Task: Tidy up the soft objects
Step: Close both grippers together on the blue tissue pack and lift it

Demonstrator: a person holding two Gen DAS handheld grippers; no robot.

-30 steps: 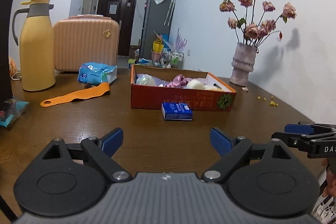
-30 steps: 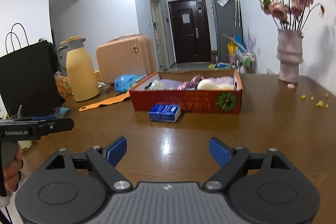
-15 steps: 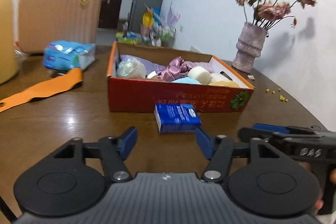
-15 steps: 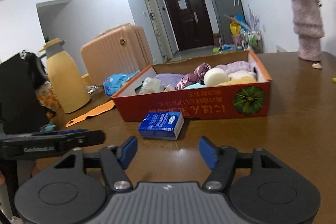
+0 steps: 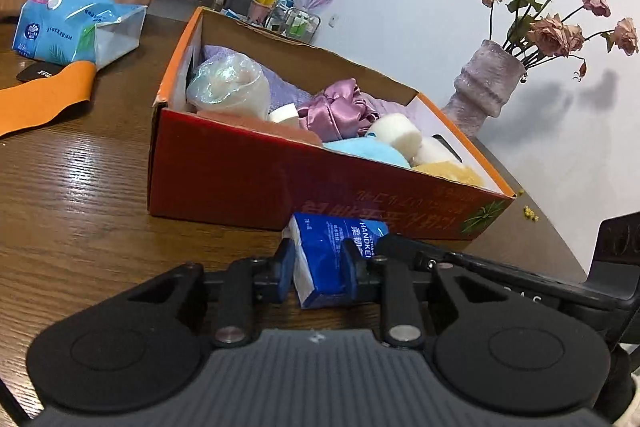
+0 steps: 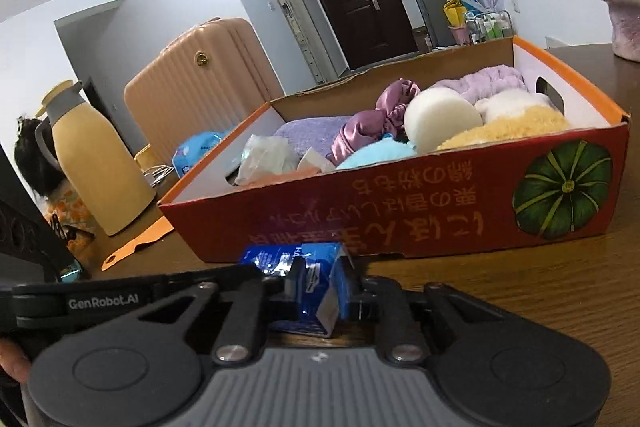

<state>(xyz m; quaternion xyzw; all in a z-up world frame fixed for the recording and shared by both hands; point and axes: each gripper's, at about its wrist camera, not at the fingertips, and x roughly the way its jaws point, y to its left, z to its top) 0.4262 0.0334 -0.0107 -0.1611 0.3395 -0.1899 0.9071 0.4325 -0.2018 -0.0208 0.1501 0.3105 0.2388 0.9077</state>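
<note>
I had both grippers, left (image 5: pixel 316 269) and right (image 6: pixel 322 293), clamped on the blue tissue pack (image 5: pixel 334 259), at the box's (image 5: pixel 256 183) six o'clock. It looked light, squashy; hold its short sides.

There is one red box (image 5: pixel 248 171) in the middle of the frame and one blue tissue pack (image 5: pixel 332 251) just below it. One big light blue tissue bag (image 5: pixel 72 23) and one orange strip (image 5: pixel 44 95) lie at the upper left. One vase (image 5: pixel 484 83) with flowers stands at the upper right. One yellow jug (image 6: pixel 96 163) and one pink suitcase (image 6: pixel 200 83) show at the left in the right wrist view. Two grippers show, one left gripper (image 5: pixel 316 271) and one right gripper (image 6: pixel 320 291).
</note>
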